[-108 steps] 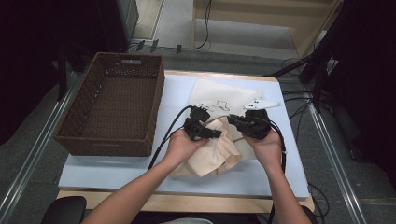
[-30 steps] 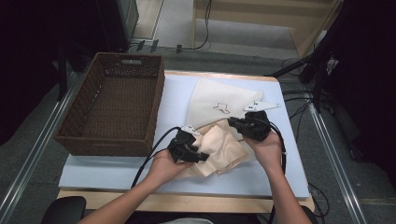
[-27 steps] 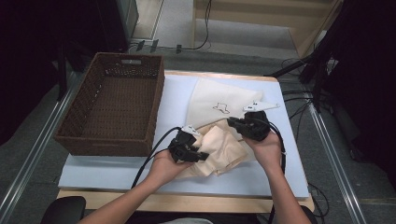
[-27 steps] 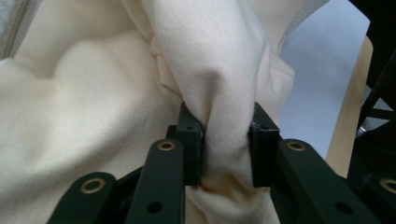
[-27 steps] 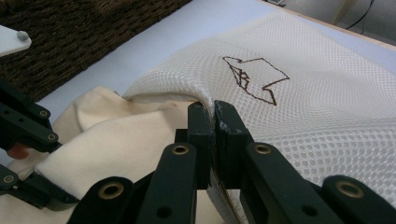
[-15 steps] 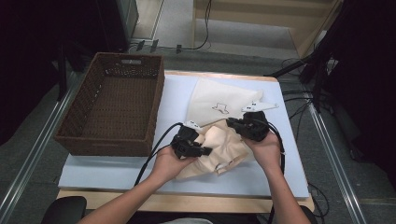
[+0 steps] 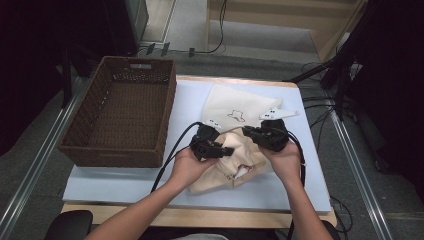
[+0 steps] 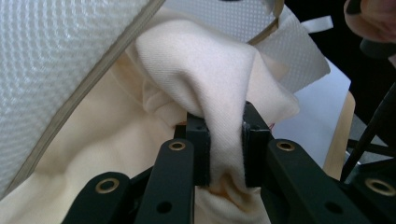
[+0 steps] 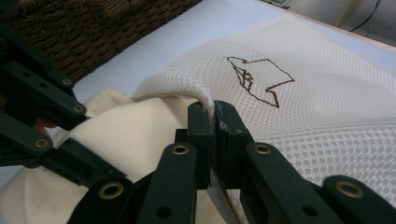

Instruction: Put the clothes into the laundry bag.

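Observation:
A white mesh bag (image 7: pixel 235 102) with a brown stitched figure lies on the table mat, its mouth toward me. A cream cloth (image 7: pixel 240 167) is bunched at that mouth. My left gripper (image 7: pixel 227 150) is shut on a fold of the cream cloth (image 8: pixel 205 70); its jaws have just been closing on it, and the pads pinch the fold in the left gripper view (image 8: pixel 225 126). My right gripper (image 7: pixel 247 132) is shut on the bag's hemmed edge (image 9: pixel 212 109) and holds it raised over the cloth (image 9: pixel 140 130). The two grippers face each other, close together.
A brown wicker basket (image 7: pixel 170 110) stands at the left of the table, touching the pale blue mat (image 7: pixel 125 182). Black cables trail from both grippers toward me. Beyond the table lie floor cables and dark equipment.
My left gripper closed on the cream cloth and moved up and to the right with it, toward the right gripper. The right gripper stayed in place on the bag's edge.

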Action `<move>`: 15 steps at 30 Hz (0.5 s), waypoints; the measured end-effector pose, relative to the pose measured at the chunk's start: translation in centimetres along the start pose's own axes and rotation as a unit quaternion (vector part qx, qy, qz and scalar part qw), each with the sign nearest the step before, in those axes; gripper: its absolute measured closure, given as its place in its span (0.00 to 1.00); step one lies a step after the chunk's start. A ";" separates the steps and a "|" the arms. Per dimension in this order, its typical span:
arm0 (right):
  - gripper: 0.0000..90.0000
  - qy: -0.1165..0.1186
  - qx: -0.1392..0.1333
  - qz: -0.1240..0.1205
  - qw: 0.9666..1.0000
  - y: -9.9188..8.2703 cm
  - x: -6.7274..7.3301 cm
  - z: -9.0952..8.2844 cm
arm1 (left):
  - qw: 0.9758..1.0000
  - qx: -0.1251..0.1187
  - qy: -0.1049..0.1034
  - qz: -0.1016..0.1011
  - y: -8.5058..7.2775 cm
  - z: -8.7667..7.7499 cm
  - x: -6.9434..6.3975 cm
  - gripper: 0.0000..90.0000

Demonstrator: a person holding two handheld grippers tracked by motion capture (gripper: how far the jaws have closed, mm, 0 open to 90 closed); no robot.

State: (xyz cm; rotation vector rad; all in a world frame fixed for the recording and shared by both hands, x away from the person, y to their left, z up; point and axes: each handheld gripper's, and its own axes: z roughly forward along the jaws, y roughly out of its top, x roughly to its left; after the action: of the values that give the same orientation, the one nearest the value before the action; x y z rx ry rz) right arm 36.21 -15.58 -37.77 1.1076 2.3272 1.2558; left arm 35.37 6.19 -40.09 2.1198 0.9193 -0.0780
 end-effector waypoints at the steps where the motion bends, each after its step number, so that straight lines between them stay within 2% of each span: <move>1: 0.97 0.000 0.001 0.000 1.000 0.0 0.0 0.0 | 1.000 0.000 -0.001 -0.002 0.2 0.1 0.0 0.88; 15: 0.97 0.004 -0.006 0.000 1.000 0.1 0.1 -0.2 | 1.000 -0.008 0.027 0.003 2.6 1.2 0.4 0.88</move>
State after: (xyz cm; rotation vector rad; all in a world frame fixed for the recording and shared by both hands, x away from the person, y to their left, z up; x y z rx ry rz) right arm 36.11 -15.62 -37.51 1.1016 2.3228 1.2746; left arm 37.57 4.54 -39.34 2.1182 0.9423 -0.0102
